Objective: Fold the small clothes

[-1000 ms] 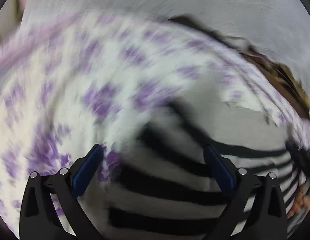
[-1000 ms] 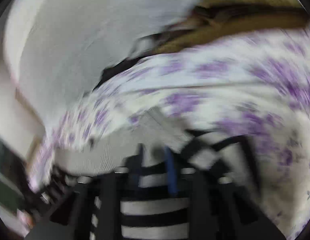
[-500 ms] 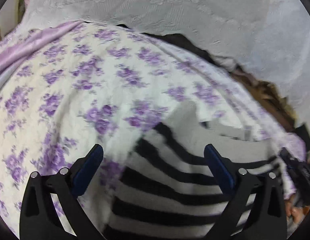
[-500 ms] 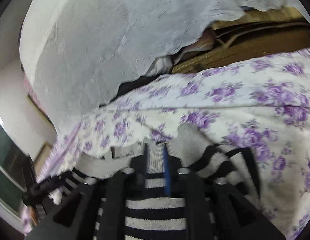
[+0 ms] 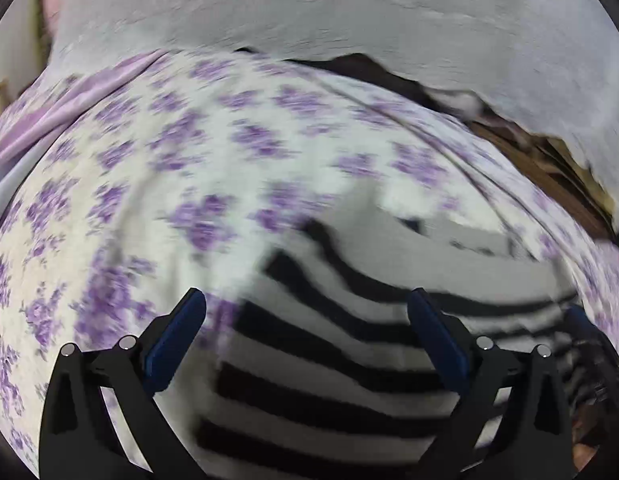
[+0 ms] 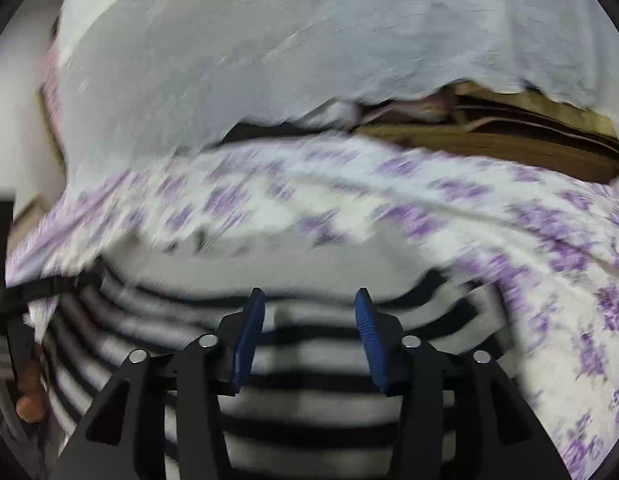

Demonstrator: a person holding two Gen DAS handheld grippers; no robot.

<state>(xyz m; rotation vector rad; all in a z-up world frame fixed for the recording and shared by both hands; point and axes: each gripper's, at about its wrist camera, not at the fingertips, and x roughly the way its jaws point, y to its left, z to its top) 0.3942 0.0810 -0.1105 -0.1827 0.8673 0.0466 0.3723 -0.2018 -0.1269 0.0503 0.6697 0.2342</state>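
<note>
Floral bedspread w/ striped knit top lying near, centre. Left gripper wide, empty; right gripper opening, nothing pinched. Garment looks soft, light, floppy: prob. best pinched at hem or shoulder corners.

Soft even light, heavy motion blur

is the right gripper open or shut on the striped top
Open, jaws still opening: the right gripper shows a clear gap between its pads, with the striped top lying beneath, not pinched.
</note>
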